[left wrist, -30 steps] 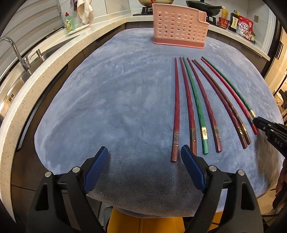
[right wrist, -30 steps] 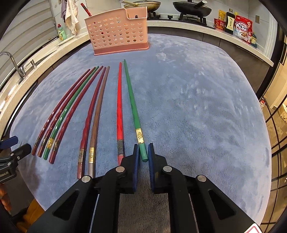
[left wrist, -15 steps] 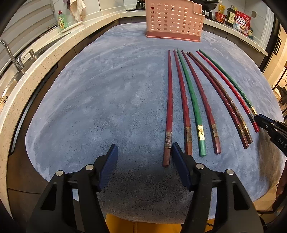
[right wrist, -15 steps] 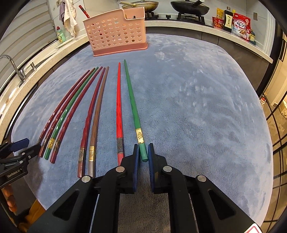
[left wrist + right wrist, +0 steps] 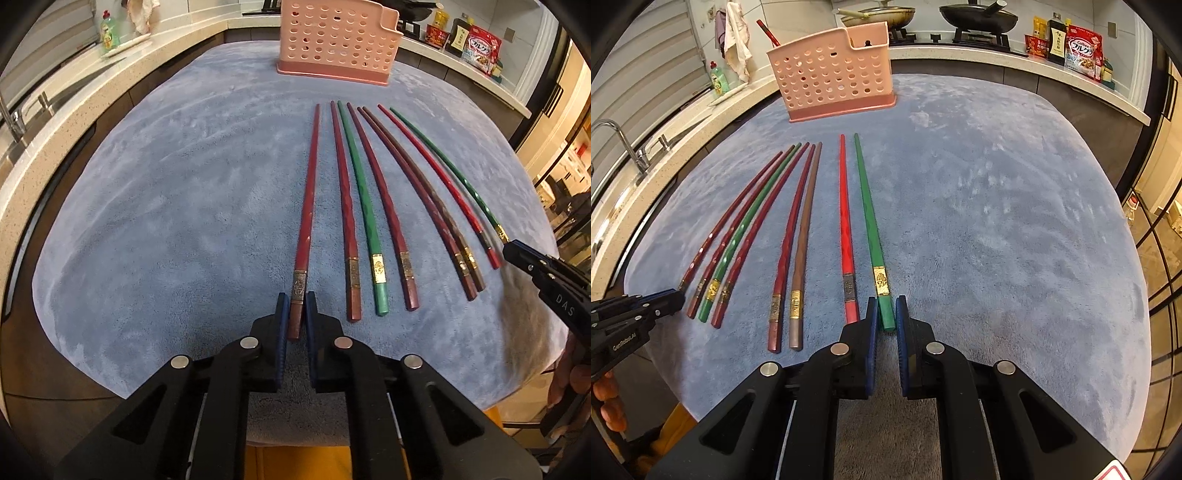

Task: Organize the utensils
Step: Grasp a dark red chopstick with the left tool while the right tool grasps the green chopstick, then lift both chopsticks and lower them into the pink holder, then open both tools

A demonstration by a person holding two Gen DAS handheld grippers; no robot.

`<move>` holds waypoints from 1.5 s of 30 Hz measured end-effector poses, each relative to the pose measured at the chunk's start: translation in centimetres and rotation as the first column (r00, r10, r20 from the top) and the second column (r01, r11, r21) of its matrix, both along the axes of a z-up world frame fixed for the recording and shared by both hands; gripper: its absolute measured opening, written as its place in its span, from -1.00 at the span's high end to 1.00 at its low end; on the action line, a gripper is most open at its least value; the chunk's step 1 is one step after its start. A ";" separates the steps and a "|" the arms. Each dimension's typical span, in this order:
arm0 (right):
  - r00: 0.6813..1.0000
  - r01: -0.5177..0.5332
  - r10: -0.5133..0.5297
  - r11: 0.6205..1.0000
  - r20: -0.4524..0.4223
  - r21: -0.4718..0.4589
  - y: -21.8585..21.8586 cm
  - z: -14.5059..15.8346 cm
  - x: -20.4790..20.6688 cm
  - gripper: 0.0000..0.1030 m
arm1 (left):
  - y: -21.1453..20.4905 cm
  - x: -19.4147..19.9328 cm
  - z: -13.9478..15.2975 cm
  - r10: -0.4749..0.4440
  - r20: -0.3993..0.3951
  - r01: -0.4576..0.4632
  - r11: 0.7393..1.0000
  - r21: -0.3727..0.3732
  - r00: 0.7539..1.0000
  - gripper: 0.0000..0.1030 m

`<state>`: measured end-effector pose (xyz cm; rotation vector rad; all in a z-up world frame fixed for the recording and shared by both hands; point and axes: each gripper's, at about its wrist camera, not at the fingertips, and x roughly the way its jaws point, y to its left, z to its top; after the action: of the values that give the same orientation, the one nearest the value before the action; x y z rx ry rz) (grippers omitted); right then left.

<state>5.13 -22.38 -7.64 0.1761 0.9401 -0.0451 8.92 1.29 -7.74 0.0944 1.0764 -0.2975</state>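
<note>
Closing in since a second ago, the left gripper (image 5: 295,317) now pinches the dark red chopstick (image 5: 307,206) (leftmost); the right gripper (image 5: 886,314) clasps the green chopstick (image 5: 868,218). Pink basket (image 5: 831,77) stands at 12 o'clock on the blue cloth (image 5: 997,221).

Readable markings, two views

We read "DAS" on right gripper (image 5: 517,254), "GenRoboAI" on left gripper (image 5: 670,301), "Calbee" on cereal bag (image 5: 1084,51) at one o'clock.

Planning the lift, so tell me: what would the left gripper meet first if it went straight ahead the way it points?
The left gripper is shut on the dark red chopstick. Straight ahead lies bare blue cloth, then probably the pink basket, slightly right; depth is unclear.
</note>
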 end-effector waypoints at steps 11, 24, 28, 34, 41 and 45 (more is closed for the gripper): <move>0.987 0.011 -0.013 1.000 0.161 0.016 -0.5 7.0 -1.4 0.84 | 1.0 -0.1 5.7 0.023 0.080 -0.019 0.998 -0.054 0.997 0.86; 0.943 0.024 -0.038 0.999 0.332 0.046 -2.6 16.1 1.5 0.85 | 0.1 4.6 14.8 0.041 0.244 -0.015 0.994 -0.106 0.969 0.87; 0.930 0.033 -0.051 0.998 0.365 0.056 -3.5 17.9 3.0 0.86 | -0.6 6.7 17.1 0.047 0.286 -0.014 0.993 -0.114 0.957 0.87; 0.903 0.057 -0.094 0.993 0.419 0.099 -4.9 20.8 5.5 0.86 | -1.7 10.5 21.2 0.059 0.363 -0.013 0.992 -0.127 0.930 0.87; 0.871 0.026 -0.099 0.987 0.481 0.157 -5.5 24.3 10.2 0.86 | -2.5 14.1 26.0 0.068 0.428 0.007 0.985 -0.170 0.901 0.87; 0.849 -0.002 -0.107 0.979 0.518 0.206 -5.8 26.4 14.1 0.86 | -3.3 16.6 29.7 0.079 0.484 0.024 0.979 -0.203 0.871 0.87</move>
<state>19.27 -28.16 18.76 0.3806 0.3835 0.0473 25.50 -1.97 21.92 -0.0301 0.5348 -0.3335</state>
